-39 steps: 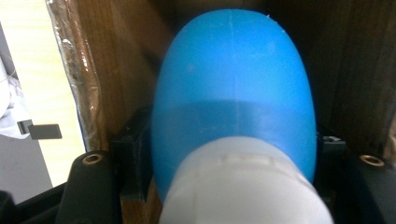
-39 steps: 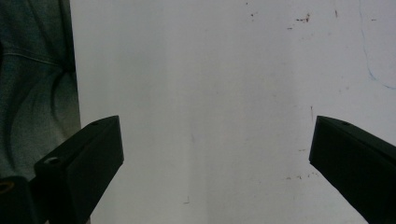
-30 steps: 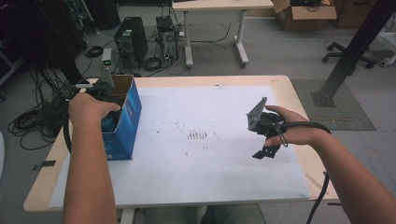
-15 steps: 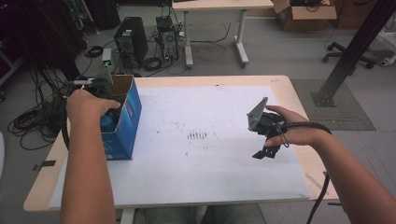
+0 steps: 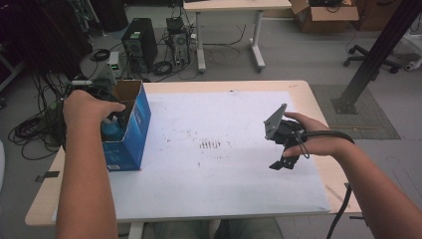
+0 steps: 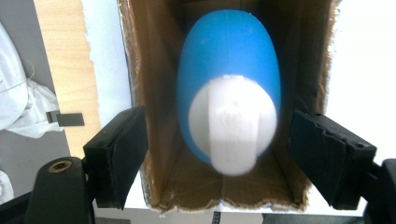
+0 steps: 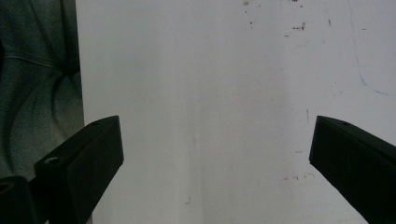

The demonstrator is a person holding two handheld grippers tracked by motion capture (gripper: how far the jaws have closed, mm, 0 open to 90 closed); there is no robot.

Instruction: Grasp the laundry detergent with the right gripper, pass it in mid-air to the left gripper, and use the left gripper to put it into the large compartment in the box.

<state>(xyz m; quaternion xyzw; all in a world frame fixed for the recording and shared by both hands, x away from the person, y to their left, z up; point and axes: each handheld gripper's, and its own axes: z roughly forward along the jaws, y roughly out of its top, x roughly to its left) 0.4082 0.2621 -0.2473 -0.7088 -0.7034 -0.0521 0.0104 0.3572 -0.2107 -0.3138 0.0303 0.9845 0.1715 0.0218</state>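
The blue bottle (image 6: 229, 93) is being let go inside the box (image 6: 140, 56); left gripper (image 6: 217, 154) jaws are just being opened around it, untouched. It's maybe getting clipped and tipped on withdrawal. Right gripper (image 7: 212, 154) is being held wide, empty.

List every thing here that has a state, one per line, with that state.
Blue box: upright at the table's left edge, top open.
Blue bottle: standing inside the box, white cap on.
Left gripper: above the box, jaws just opening, clear of the bottle.
Right gripper: open, nothing between its jaws, held over the white sheet.
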